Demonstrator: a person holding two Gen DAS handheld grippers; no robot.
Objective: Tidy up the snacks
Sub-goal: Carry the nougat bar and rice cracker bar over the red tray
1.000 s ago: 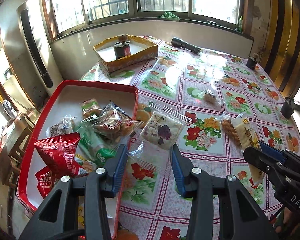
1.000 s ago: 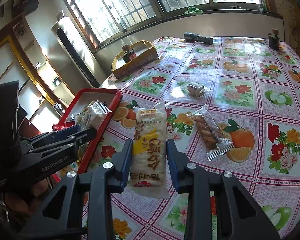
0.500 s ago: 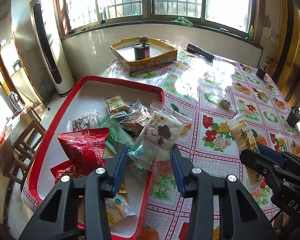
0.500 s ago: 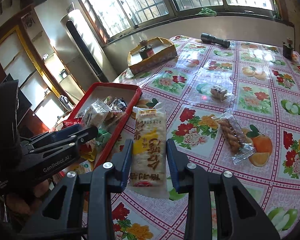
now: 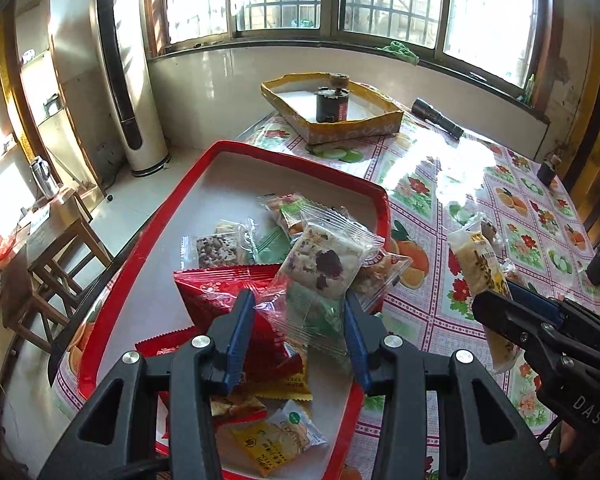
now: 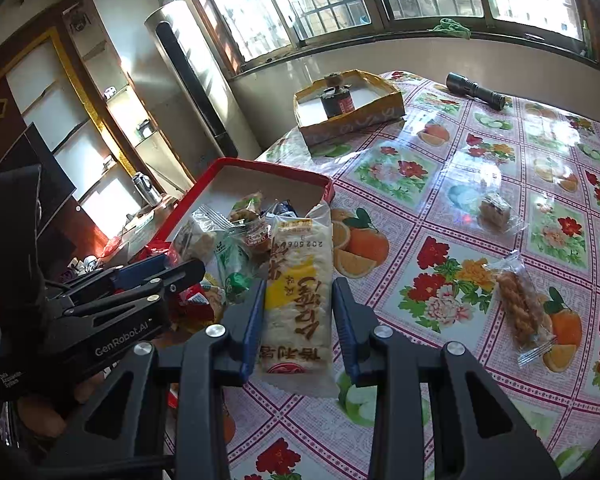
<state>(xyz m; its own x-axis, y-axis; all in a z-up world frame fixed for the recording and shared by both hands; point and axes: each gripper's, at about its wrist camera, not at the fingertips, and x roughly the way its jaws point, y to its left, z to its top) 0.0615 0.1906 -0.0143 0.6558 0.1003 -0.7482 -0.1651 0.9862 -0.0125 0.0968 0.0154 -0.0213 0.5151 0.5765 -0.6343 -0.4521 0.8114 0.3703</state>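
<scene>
My left gripper is shut on a clear-wrapped nougat bar and holds it above the red tray, which holds several snack packets. My right gripper is shut on a long yellow-and-white rice cracker pack, held above the table just right of the tray. The same pack shows in the left wrist view. A twisted-dough snack and a small wrapped cake lie on the floral tablecloth.
A yellow cardboard box with a dark can stands at the table's far edge. A black flashlight lies near the window. A tall white air conditioner and wooden stools stand left of the table.
Both grippers have moved left with their packs. The left one now holds the nougat bar over the tray instead of over the tablecloth; the right one has come closer to the tray.
</scene>
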